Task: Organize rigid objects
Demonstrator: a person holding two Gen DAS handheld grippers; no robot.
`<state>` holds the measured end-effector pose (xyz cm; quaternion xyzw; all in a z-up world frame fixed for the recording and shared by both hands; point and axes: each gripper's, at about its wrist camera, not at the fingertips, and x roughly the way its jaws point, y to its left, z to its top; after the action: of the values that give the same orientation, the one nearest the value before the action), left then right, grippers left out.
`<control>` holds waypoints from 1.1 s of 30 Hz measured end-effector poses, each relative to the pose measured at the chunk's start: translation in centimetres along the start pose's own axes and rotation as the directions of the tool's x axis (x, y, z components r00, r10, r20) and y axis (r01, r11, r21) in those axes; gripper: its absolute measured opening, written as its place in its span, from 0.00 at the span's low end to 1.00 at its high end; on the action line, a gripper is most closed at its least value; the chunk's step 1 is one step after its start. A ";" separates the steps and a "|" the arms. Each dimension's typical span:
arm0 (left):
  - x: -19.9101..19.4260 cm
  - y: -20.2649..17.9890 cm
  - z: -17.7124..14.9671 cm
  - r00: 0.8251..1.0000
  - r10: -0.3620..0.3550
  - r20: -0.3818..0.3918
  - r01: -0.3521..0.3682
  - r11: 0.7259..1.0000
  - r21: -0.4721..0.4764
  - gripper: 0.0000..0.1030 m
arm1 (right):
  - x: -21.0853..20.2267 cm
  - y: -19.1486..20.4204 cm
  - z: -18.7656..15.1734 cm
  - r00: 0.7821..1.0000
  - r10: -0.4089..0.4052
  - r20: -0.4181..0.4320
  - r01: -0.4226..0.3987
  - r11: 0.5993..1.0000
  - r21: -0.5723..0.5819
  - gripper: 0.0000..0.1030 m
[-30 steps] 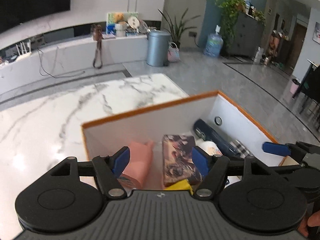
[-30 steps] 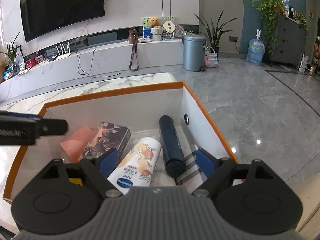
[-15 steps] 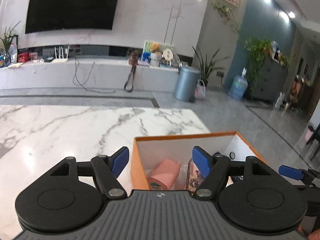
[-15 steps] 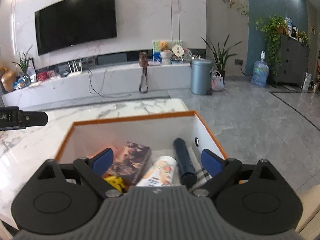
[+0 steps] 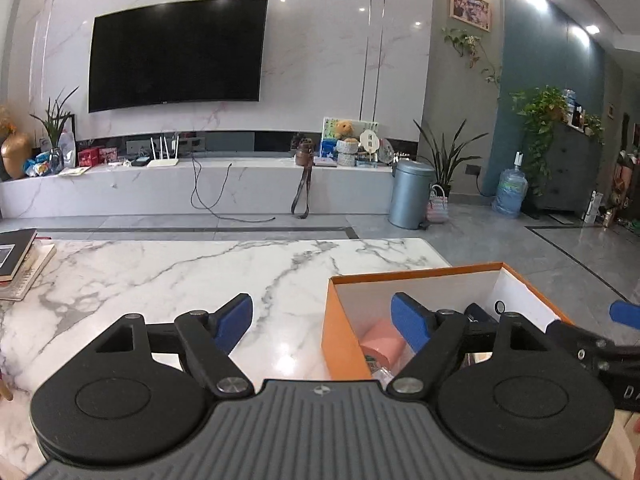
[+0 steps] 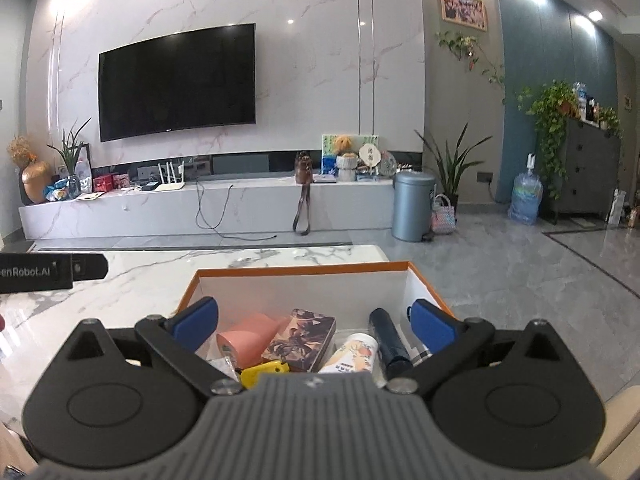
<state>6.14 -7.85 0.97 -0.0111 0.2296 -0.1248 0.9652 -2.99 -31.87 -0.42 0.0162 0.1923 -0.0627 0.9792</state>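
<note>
the marble bench [image 5: 168, 280] fills the lower half of both views, white with grey veins, and on its right end stands an orange box [image 6: 304, 269] with white inner walls, open at the top. at the far left edge of the bench a stack of books [image 5: 20, 260] lies well apart from the box.

inside the box, seen from the right wrist, the task's things lie side by side: a printed flat box [image 6: 302, 338] near the middle, a pink roll [image 6: 248, 334] to its left, a dark blue cylinder [image 6: 388, 338] along the right wall, and a white bottle with orange fruit print [image 6: 354, 354] between the printed box and the cylinder. a small yellow item [image 6: 264, 372] lies at the near edge, partly hidden behind the gripper body.

the right gripper [image 6: 314, 320] hangs above the near side of the box with nothing between its blue pads; its jaws have just been opening and stand spread wide. the left gripper [image 5: 322, 322] hovers over the left wall of the box and the bare bench beside it, jaws wide apart after just opening, holding nothing. from the left wrist only the pink roll [image 5: 382, 340] and a bit of the dark cylinder [image 5: 478, 314] show inside the box.
</note>
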 end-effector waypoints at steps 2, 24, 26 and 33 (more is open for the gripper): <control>-0.4 0.0 -0.7 1.000 0.000 0.013 0.000 1.000 0.009 0.90 | -0.3 0.1 -0.5 1.000 -0.008 -0.001 0.008 1.000 0.001 0.98; 1.3 -0.9 -5.9 0.990 -0.007 -0.144 0.023 0.994 0.108 0.93 | 2.3 -0.9 -3.8 0.985 -0.032 -0.169 0.045 0.996 0.071 0.98; 1.3 -1.1 -6.2 0.989 0.001 -0.150 0.017 0.993 0.118 0.93 | 2.5 -0.8 -3.8 0.982 -0.039 -0.186 0.051 0.997 0.061 0.98; 1.2 -1.1 -6.6 0.985 0.016 -0.172 0.007 0.991 0.135 0.93 | 2.4 -0.7 -3.8 0.980 -0.042 -0.193 0.053 0.997 0.056 0.98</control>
<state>4.00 -9.00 -5.41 0.0658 0.3037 -0.1384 0.9404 -2.28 -32.63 -4.80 0.0475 0.2842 -0.0900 0.9534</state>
